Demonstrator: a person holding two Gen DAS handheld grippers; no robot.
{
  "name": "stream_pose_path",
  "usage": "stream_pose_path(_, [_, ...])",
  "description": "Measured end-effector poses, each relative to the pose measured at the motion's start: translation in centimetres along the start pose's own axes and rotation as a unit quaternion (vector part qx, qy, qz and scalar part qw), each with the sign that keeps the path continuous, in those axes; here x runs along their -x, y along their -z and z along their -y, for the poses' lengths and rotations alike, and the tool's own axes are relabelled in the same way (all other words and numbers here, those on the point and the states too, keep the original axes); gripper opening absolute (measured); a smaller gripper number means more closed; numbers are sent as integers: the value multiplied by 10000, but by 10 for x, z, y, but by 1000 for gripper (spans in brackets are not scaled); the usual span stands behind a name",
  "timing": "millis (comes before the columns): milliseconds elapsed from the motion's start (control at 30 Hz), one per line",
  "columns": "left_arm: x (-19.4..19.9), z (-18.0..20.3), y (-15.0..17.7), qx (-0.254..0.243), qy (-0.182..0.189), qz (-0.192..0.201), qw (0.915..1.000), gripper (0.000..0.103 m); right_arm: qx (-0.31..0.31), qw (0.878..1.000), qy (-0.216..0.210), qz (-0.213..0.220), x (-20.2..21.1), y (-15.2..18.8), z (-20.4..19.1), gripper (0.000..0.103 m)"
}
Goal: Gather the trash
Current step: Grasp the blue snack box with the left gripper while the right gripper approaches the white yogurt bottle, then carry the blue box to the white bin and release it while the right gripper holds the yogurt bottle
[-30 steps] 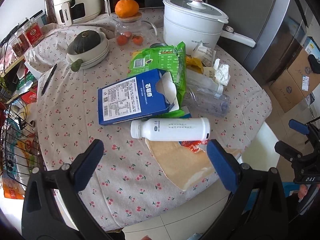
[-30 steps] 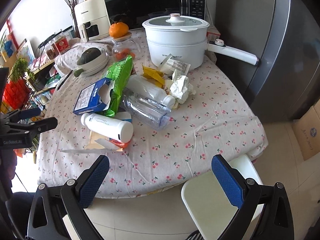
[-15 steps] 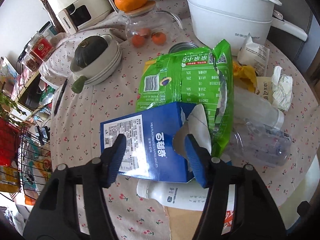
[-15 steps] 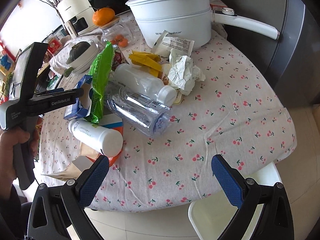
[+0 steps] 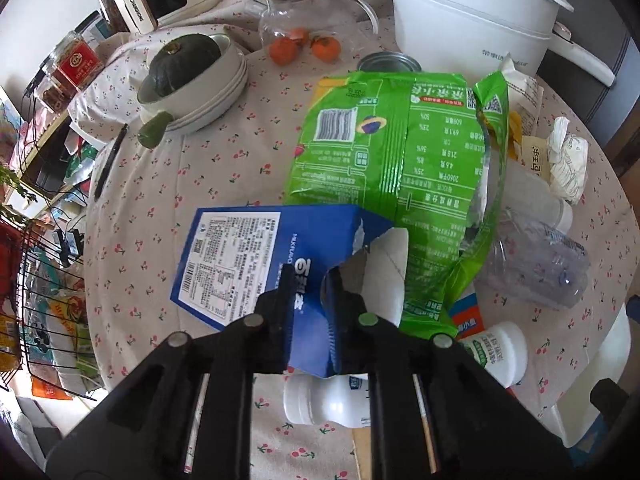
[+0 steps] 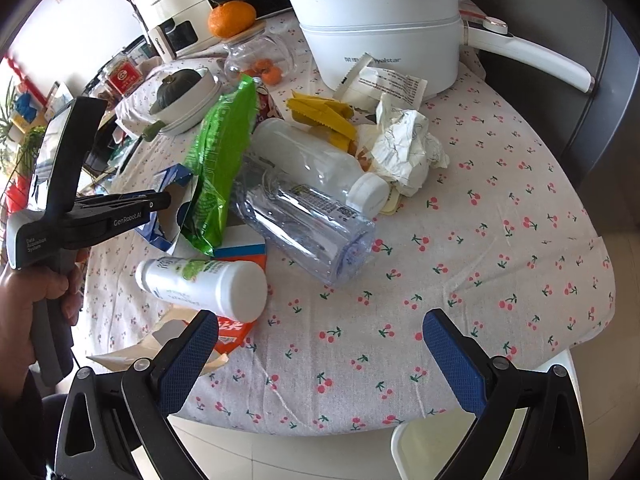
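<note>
We cannot see the near end of the torn blue cardboard box (image 5: 256, 256), since the black fingers (image 5: 280, 304) of the left gripper (image 5: 308, 300) cover it, and the box in turn hides the middle of the white plastic bottle (image 5: 320, 400) below. The white lidded cooking pot (image 5: 472, 12) is cut off by the picture's top edge. The print on the green foil snack bag (image 5: 384, 148) is too small for us to read.

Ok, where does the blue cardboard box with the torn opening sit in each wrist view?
Left wrist: blue cardboard box low centre, pinched in the left tool, whose jaws have just been closing.
Right wrist: left of centre, mostly hidden behind the green snack bag.
Shared landmark: white electric pot, top.
</note>
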State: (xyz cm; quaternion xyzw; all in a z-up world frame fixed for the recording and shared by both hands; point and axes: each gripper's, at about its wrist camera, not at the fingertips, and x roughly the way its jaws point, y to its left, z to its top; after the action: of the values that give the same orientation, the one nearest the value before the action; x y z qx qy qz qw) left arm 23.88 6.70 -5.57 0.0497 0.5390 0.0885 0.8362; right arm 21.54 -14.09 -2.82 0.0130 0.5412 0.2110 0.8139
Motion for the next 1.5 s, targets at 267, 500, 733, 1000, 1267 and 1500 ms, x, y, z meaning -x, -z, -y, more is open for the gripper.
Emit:
stream_pose_path(267, [43, -47, 40, 493, 374, 1050, 9925, 8, 181, 9990, -409, -75, -23, -8, -40, 103])
stream_pose_path(500, [58, -77, 65, 824, 1149, 1251, 9820, 7, 1535, 9874, -389, -67, -46, -5, -99, 97])
stream_pose_path(733, [70, -104, 78, 971, 1451, 1355, 9753, 3, 2632, 9645, 23, -218, -82, 4, -142, 82])
stream_pose_path(1000, [74, -128, 85, 1219, 1695, 1399, 9679, 1, 3277, 9410, 352, -762, -107, 21, -166, 79])
stream_pose_path(1267, [75, -133, 87, 1214, 1715, 1388, 9678, 1, 3449, 9336, 253, -938, -127, 35, -186, 70])
stream_pose_path(1500, [76, -141, 88, 1349, 1691, 1447, 9655, 1, 2911, 9547, 311, -535, -115, 18, -176, 50])
